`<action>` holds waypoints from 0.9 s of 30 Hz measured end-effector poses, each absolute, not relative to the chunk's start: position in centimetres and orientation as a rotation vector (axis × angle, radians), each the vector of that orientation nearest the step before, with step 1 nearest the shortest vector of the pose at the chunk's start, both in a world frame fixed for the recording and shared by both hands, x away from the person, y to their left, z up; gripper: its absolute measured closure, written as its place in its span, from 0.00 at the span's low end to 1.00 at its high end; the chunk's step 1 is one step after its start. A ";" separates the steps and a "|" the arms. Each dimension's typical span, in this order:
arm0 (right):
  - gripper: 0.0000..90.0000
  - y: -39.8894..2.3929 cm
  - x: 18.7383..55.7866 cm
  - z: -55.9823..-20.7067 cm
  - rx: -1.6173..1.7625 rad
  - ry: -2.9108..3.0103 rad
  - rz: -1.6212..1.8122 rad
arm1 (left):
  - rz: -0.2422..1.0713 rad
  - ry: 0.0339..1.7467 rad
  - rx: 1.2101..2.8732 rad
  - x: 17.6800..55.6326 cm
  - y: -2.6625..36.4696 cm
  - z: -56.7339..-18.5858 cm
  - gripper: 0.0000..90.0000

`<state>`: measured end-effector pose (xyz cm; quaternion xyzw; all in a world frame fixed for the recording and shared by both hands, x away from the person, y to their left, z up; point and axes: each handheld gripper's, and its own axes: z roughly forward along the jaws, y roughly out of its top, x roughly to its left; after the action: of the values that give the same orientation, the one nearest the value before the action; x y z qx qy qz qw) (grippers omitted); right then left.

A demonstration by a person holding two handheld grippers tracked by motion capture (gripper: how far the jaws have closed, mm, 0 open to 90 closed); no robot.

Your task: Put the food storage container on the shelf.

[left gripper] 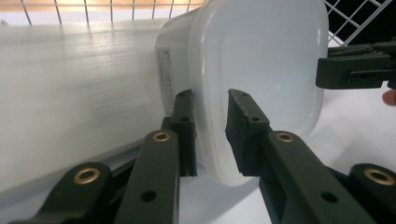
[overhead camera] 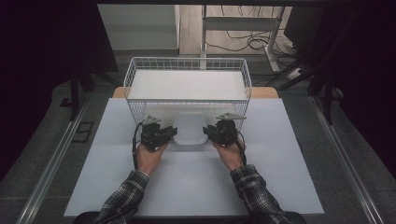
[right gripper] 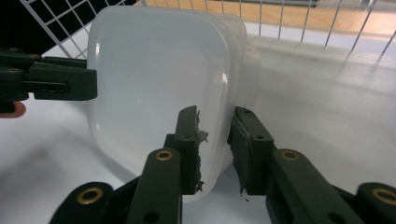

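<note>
A translucent white lidded container [overhead camera: 189,128] lies on the white table sheet, just in front of the wire basket. My left gripper [overhead camera: 173,133] is at its left edge and my right gripper [overhead camera: 205,132] at its right edge. In the left gripper view the container [left gripper: 266,60] has its rim between my left gripper's [left gripper: 210,100] jaws, which stand slightly apart from it. In the right gripper view the container [right gripper: 154,70] sits the same way between my right gripper's [right gripper: 215,114] jaws, with a small gap at the pads. Each view also shows the other gripper across the lid.
A white wire basket [overhead camera: 187,60] with a flat white liner stands at the table's far side, directly behind the container. The white sheet [overhead camera: 187,186] covers the table. Floor rails run along both sides, and cables lie on the floor beyond.
</note>
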<state>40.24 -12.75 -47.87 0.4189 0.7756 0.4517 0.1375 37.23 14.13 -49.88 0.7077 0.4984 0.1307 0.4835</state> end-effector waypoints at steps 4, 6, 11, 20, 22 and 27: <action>0.77 -12.5 40.5 -47.8 1.173 2.241 1.290 | 0.339 1.195 1.742 37.6 14.1 -49.8 0.78; 0.76 -12.5 40.7 -47.8 1.177 2.238 1.300 | 0.341 1.196 1.742 37.7 14.1 -49.8 0.77; 0.75 -12.3 41.0 -47.7 1.173 2.211 1.292 | 0.396 1.184 1.771 38.2 14.0 -49.5 0.75; 0.74 -11.5 42.0 -47.6 1.172 2.163 1.262 | 0.504 1.184 1.791 39.3 13.4 -48.9 0.76; 0.72 -11.4 42.3 -47.6 1.175 2.150 1.259 | 0.517 1.195 1.781 39.7 13.3 -48.9 0.74; 0.68 -11.5 42.9 -47.6 1.202 2.152 1.272 | 0.522 1.208 1.784 40.1 13.4 -48.8 0.69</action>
<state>42.89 -11.53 -47.60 0.4261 0.7626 0.4510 0.1829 40.14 13.40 -48.84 0.7203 0.4876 0.2107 0.4461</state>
